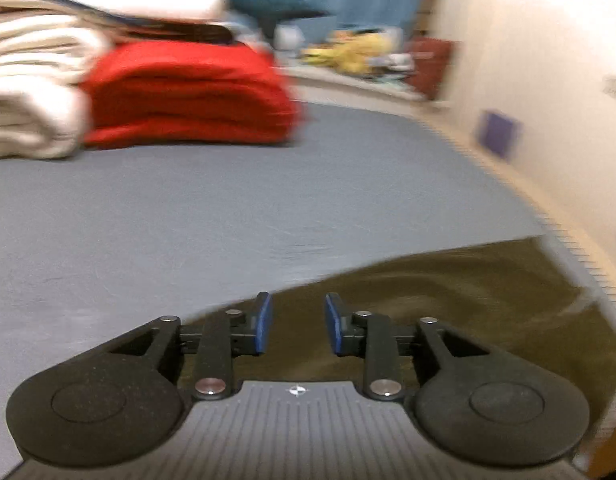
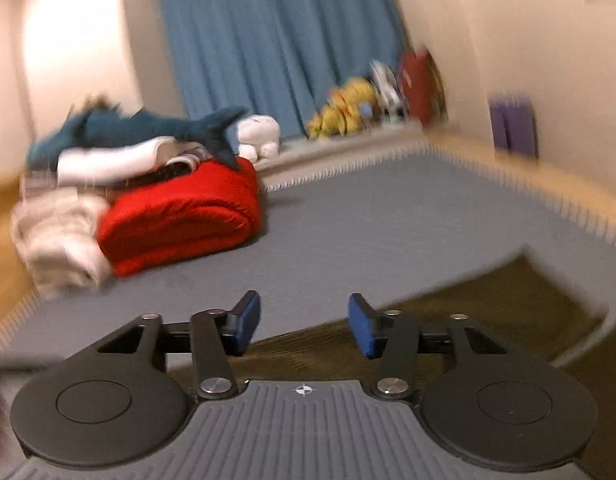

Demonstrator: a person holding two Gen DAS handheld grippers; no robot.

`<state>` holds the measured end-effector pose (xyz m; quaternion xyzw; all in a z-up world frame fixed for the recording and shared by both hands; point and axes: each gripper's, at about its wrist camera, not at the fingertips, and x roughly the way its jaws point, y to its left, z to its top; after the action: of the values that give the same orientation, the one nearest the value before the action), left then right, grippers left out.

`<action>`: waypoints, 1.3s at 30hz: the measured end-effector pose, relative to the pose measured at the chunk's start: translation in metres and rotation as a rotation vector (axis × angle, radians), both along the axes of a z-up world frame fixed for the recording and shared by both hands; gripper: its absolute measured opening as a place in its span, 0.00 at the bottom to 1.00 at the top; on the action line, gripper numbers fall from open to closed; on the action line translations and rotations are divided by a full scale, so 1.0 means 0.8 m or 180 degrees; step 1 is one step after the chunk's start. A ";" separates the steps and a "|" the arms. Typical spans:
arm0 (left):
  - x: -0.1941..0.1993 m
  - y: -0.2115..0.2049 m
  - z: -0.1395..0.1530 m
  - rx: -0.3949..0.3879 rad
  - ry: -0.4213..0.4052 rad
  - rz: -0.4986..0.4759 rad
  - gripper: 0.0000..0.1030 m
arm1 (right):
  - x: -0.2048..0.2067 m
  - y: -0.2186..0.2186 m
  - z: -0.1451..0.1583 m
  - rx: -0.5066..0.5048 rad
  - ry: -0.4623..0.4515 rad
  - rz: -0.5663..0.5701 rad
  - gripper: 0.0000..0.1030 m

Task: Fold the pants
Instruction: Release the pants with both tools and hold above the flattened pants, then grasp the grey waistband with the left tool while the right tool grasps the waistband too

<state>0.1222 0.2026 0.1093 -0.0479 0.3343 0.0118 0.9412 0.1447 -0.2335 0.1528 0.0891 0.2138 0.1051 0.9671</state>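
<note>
Bed (image 1: 188, 208): its grey sheet is filling most of both my views and carrying everything here; its far edge is running under a blue curtain (image 2: 268, 40), and one long side is lying along a cream wall (image 1: 527, 40).
Pants (image 1: 447, 300): dark olive-brown and spread flat, they are lying at the near edge of the bed towards the wall-side corner, directly under and ahead of both my claws; in my right view (image 2: 507, 308) one squared end of them is reaching towards the wall-side edge.
Red blanket (image 2: 180, 216): it is sitting folded near the far corner of the bed away from the wall, well apart from the pants.
Cream bedding (image 1: 28, 92): it is lying stacked just beside the red blanket, touching it on the outer side.
Plush shark (image 2: 148, 128): it is resting on top of that pile, above a white pillow (image 2: 108, 160).
Soft toys (image 2: 347, 108): yellow and white shapes are lining the ledge past the far edge; blur is keeping me from telling more.
Left claw (image 1: 298, 322): I am holding it over the pants' edge with its blue pads parted a little and gripping nothing.
Right claw (image 2: 306, 326): I am holding it over the pants with its pads standing wider apart, nothing between them.
</note>
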 end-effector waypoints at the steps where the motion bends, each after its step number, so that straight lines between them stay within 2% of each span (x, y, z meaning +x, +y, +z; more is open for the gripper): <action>1: -0.002 0.025 -0.009 0.0048 0.0053 0.0118 0.32 | -0.005 0.003 -0.004 -0.0091 -0.0019 -0.0030 0.57; 3: -0.005 0.079 -0.029 -0.0028 0.0146 0.0337 0.32 | -0.008 0.005 -0.016 -0.0011 0.0122 0.0070 0.57; 7: -0.003 0.164 -0.074 -0.0368 0.0303 0.0800 0.36 | -0.011 0.042 -0.045 0.0023 0.0386 0.0404 0.57; 8: 0.001 0.179 -0.086 -0.0466 0.0359 0.0878 0.41 | -0.012 0.058 -0.053 0.0013 0.0441 0.0521 0.57; 9: 0.006 0.193 -0.098 -0.0581 0.0407 0.0892 0.51 | -0.016 0.075 -0.061 -0.0001 0.0470 0.0653 0.57; 10: 0.012 0.202 -0.110 -0.0693 0.0456 0.0855 0.55 | -0.020 0.093 -0.067 -0.0036 0.0474 0.0808 0.57; 12: 0.028 0.215 -0.128 -0.0856 0.0563 0.0764 0.71 | -0.032 0.128 -0.076 -0.0155 0.0462 0.1083 0.57; 16: 0.044 0.202 -0.149 -0.0873 0.0598 0.0472 0.81 | -0.058 0.194 -0.100 -0.0377 0.0529 0.1693 0.57; 20: 0.058 0.185 -0.167 -0.0664 0.0621 0.0382 0.82 | -0.093 0.253 -0.120 -0.0538 0.0527 0.2251 0.57; 23: 0.056 0.173 -0.167 -0.0638 0.0586 0.0389 0.81 | -0.131 0.296 -0.134 -0.0693 0.0473 0.2697 0.57; 25: 0.056 0.167 -0.168 -0.0647 0.0567 0.0335 0.69 | -0.157 0.320 -0.140 -0.0824 0.0409 0.2961 0.57; 27: 0.060 0.159 -0.167 -0.0485 0.0586 0.0320 0.60 | -0.183 0.344 -0.148 -0.0973 0.0344 0.3219 0.57; 32: 0.064 0.156 -0.164 -0.0437 0.0597 0.0283 0.44 | -0.216 0.395 -0.172 -0.1380 0.0255 0.3700 0.60; 34: 0.064 0.156 -0.160 -0.0448 0.0579 0.0284 0.39 | -0.217 0.407 -0.185 -0.1605 0.0261 0.3782 0.54; 36: 0.061 0.161 -0.153 -0.0515 0.0555 0.0326 0.36 | -0.220 0.410 -0.191 -0.1730 0.0128 0.3805 0.32; 37: 0.059 0.166 -0.148 -0.0557 0.0535 0.0355 0.36 | -0.222 0.413 -0.190 -0.1764 0.0070 0.3819 0.26; 38: 0.056 0.171 -0.142 -0.0597 0.0503 0.0382 0.35 | -0.221 0.416 -0.185 -0.1764 0.0036 0.3836 0.09; 39: 0.050 0.178 -0.133 -0.0627 0.0435 0.0399 0.35 | -0.218 0.418 -0.180 -0.1690 0.0037 0.3891 0.07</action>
<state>0.1625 0.3453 0.0029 -0.1600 0.3935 0.0410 0.9044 -0.0301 0.1009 0.0088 -0.2888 0.2497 0.5778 0.7214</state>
